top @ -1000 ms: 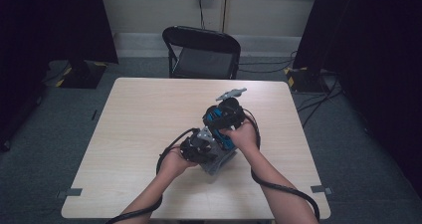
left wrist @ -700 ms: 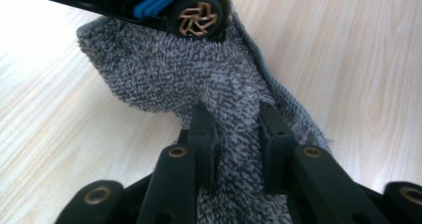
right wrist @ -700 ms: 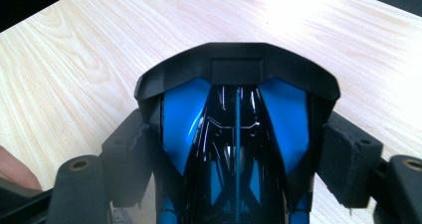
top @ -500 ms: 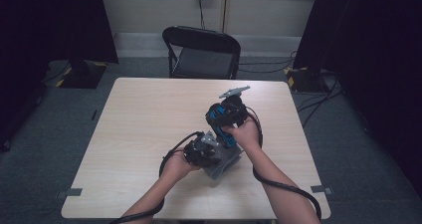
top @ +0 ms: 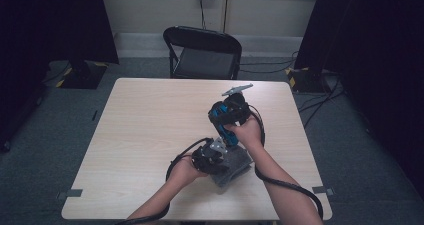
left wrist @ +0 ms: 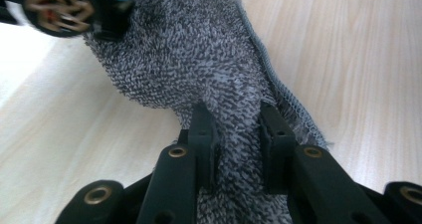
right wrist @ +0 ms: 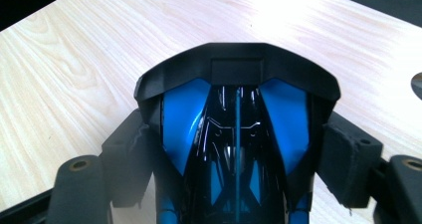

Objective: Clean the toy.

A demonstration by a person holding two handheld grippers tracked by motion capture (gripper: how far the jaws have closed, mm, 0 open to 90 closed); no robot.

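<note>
Room dim around the edges from above, dark curtains both sides swallow detail; table [top: 150, 135] evenly lit, soft shadow under my hands. Past my right fingers [right wrist: 348, 164] a strong white glare blows out the wood grain, top center. My right fingers look soft, out of focus, the blue and black object [right wrist: 236, 134] between them is glossy with small specular streaks. Around my left fingers [left wrist: 201, 134] the grey towel [left wrist: 199, 59] is sharp; the far dark part top left is motion-blurred, and wood beyond it is overexposed.
</note>
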